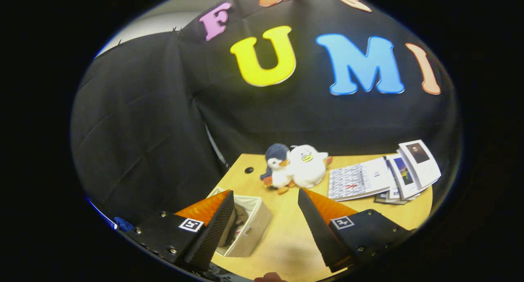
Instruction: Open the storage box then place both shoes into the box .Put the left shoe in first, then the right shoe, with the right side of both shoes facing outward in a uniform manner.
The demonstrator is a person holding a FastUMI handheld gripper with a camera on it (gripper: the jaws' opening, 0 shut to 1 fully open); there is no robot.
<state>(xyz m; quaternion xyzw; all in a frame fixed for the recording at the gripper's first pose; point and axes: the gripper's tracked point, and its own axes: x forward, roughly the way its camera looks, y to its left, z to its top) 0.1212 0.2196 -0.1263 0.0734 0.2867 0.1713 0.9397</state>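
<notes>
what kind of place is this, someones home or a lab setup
Probably a staged recording booth, not a home: black cloth walls in a wooden table holding props, two plush toys, booklets, a storage box. The gripper hangs open above.

The wooden counter carries an open storage box by the left finger of the spread, empty tongs, two plush toys beyond them, and booklets to the right.

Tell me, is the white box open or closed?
Open. The storage box shows no lid on top, and something dark lies inside. The hand-held gripper is open, its fingers apart above the table.
</notes>
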